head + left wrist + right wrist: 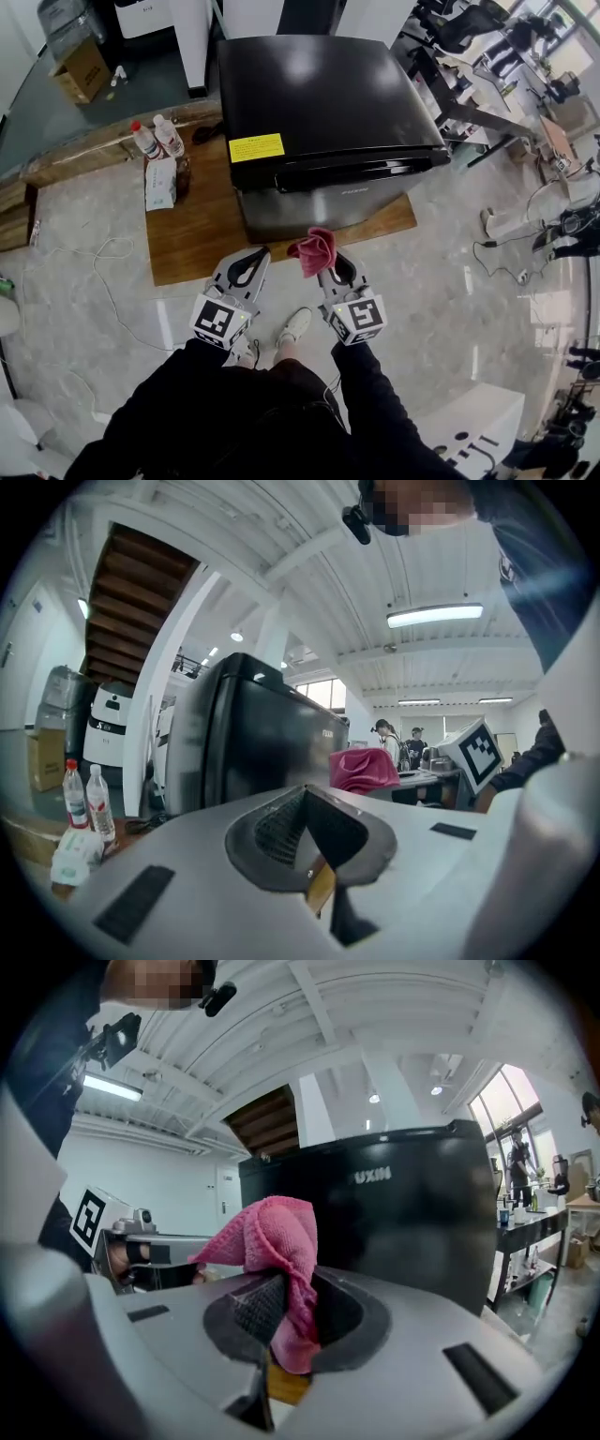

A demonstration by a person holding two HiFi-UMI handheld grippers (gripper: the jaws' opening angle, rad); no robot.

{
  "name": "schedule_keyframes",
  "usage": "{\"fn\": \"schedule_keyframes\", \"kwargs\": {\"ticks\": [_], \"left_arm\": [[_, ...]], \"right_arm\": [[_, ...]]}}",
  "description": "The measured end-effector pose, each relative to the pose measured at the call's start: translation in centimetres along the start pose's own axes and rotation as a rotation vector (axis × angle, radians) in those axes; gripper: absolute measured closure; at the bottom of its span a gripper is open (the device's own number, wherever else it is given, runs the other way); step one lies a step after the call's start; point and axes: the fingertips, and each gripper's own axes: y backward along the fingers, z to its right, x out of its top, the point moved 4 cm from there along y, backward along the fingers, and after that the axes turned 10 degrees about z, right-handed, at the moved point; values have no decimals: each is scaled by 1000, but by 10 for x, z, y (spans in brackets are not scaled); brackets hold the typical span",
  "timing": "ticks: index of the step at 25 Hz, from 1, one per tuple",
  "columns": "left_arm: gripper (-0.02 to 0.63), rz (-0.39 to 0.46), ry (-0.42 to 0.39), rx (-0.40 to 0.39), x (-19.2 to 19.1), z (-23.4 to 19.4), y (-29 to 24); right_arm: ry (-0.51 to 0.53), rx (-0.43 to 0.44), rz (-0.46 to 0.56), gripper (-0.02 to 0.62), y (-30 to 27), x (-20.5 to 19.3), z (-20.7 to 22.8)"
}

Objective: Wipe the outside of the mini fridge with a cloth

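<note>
Mini fridge [323, 122] front faces pink cloth [312, 249] clamped in right tool [325, 269] nearby.

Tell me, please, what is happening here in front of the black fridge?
A person stands facing a black mini fridge that sits on a wooden board, with a gripper in each hand. The right tongs are shut on a bunched pink cloth, held up near the fridge's front. Whether the cloth touches the fridge cannot be told. The left tongs are shut with nothing between them, hanging beside the right ones.
</note>
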Motion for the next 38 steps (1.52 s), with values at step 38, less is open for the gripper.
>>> {"fn": "schedule_keyframes", "kwargs": {"ticks": [38], "left_arm": [[600, -172, 24, 150, -204, 12, -92]], "right_arm": [[-122, -64, -182, 531, -51, -188, 120]]}}
